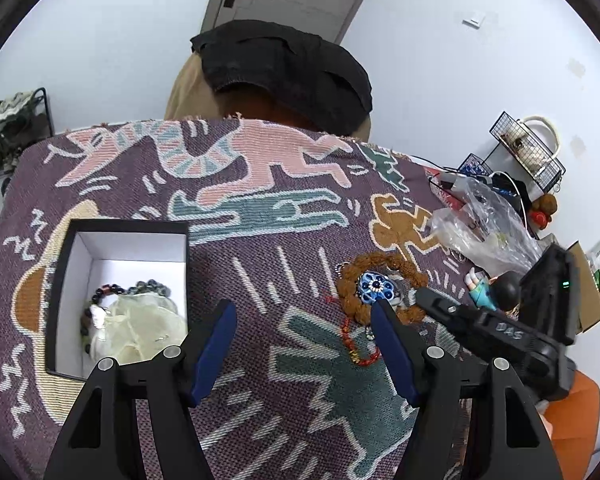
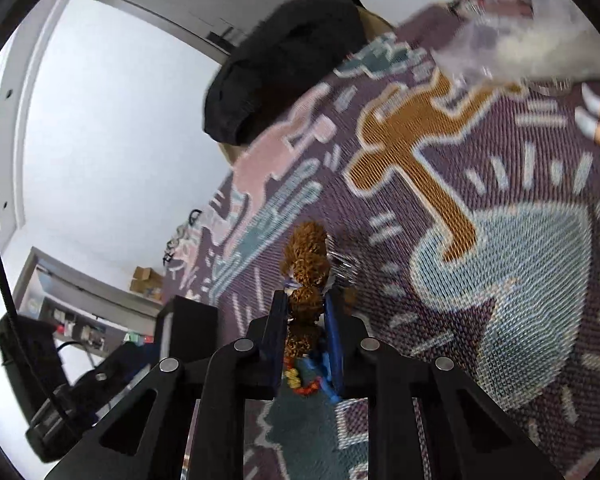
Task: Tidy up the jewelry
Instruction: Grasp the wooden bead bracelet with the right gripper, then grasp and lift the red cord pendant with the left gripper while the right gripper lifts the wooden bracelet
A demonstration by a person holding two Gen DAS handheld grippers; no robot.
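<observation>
A brown rough-bead bracelet (image 1: 380,266) lies on the patterned cloth with a blue flower pendant (image 1: 375,286) on it and a red bead string (image 1: 356,346) just below. My right gripper (image 2: 306,300) is shut on the brown bracelet (image 2: 306,264); it shows in the left wrist view as a black tool (image 1: 492,332) reaching in from the right. My left gripper (image 1: 304,312) is open and empty above the cloth. An open black box (image 1: 66,280) with white lining at the left holds a dark bead bracelet (image 1: 140,288) and a sheer pouch (image 1: 140,328).
A clear plastic bag (image 1: 484,228), a small doll figure (image 1: 488,286), a wire basket (image 1: 528,152) and clutter sit at the table's right. A chair with a black garment (image 1: 288,68) stands behind the table. The patterned cloth (image 1: 260,240) covers the table.
</observation>
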